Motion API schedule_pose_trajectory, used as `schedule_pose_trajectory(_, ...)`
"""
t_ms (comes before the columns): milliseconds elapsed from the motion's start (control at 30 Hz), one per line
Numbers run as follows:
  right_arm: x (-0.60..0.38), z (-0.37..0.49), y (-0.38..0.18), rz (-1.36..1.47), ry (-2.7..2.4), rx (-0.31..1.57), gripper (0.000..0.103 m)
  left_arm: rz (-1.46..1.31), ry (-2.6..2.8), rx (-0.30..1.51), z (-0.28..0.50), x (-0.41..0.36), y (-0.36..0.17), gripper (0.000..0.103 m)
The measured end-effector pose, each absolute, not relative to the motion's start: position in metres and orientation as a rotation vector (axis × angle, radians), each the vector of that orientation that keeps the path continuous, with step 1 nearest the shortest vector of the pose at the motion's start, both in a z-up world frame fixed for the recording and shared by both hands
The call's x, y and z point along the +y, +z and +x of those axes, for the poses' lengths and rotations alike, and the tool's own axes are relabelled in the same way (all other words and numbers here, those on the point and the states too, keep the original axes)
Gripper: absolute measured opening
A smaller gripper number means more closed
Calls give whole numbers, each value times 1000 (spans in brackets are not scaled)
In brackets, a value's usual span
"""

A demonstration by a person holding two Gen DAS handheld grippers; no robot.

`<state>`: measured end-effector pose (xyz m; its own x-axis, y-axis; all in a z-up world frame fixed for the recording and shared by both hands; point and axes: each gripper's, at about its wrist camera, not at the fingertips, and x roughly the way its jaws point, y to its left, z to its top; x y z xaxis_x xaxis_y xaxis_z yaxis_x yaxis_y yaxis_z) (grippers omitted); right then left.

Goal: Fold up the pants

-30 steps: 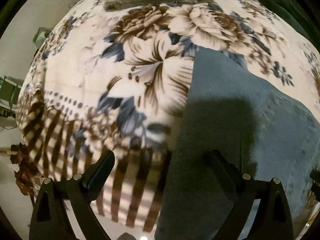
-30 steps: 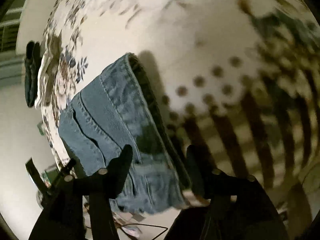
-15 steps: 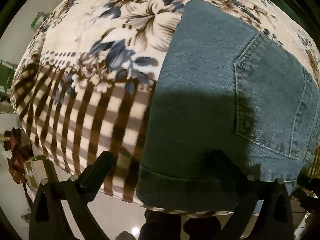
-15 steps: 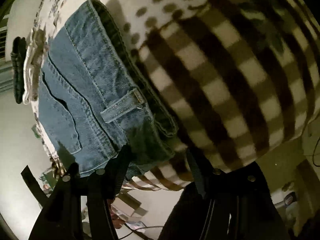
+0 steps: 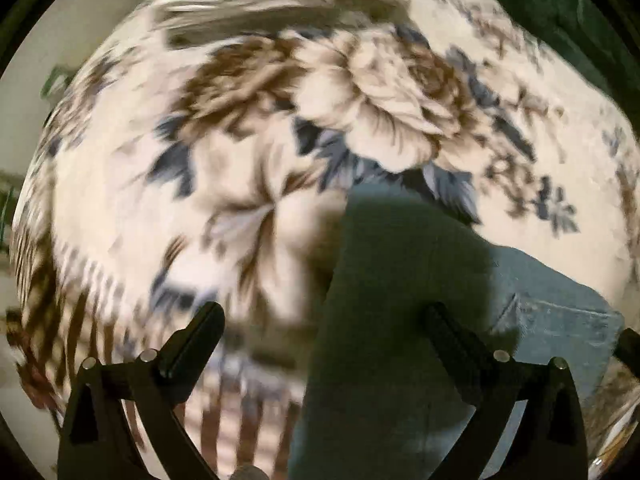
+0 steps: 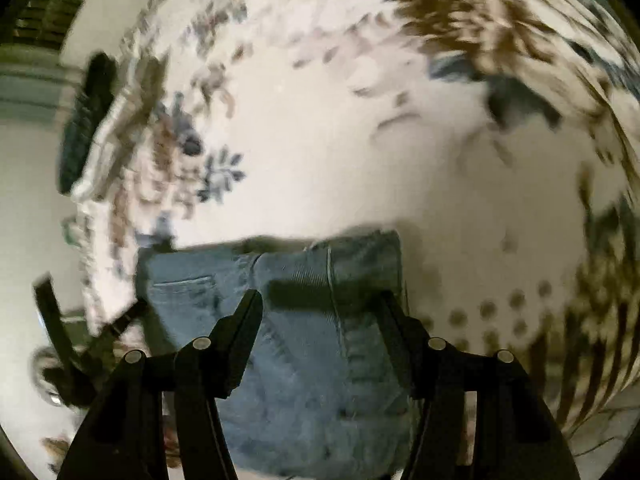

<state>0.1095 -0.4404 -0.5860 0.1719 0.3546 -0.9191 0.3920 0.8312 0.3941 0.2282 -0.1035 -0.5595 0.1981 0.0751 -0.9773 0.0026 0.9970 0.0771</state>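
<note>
Blue denim pants lie folded on a floral blanket. In the left wrist view they fill the lower right, mostly in shadow, with a back pocket at the right. My left gripper is open and empty above the pants' left edge. In the right wrist view the pants lie at the bottom centre, a pocket at their left. My right gripper is open and empty over the pants. Both views are blurred by motion.
A stack of folded white cloth lies at the blanket's far end, also shown in the right wrist view beside a dark item. The blanket's striped border marks the bed's near edge.
Both grippers have swung forward over the bed, away from its striped edge. The views now show more blanket beyond the pants. Both jaws stay open.
</note>
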Motion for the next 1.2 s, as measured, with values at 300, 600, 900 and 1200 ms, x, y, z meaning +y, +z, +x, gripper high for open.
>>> schedule_pose_trajectory(300,-439,131,-619,570,-88,1486,64,-56,-56,1411,241,-79,-582,103)
schedule_pose_trajectory(600,-441,24,-562,914,-78,1394,103,-32,-56,1405,155,-73,-540,103)
schedule_pose_trajectory(900,-390,-52,-644,1334,-88,1248,102,-50,-115,1475,115,-75,-578,103)
schedule_pose_trajectory(1200,-364,-30,-664,1329,-100,1129,98,4,-174,1459,137,-92,-582,103)
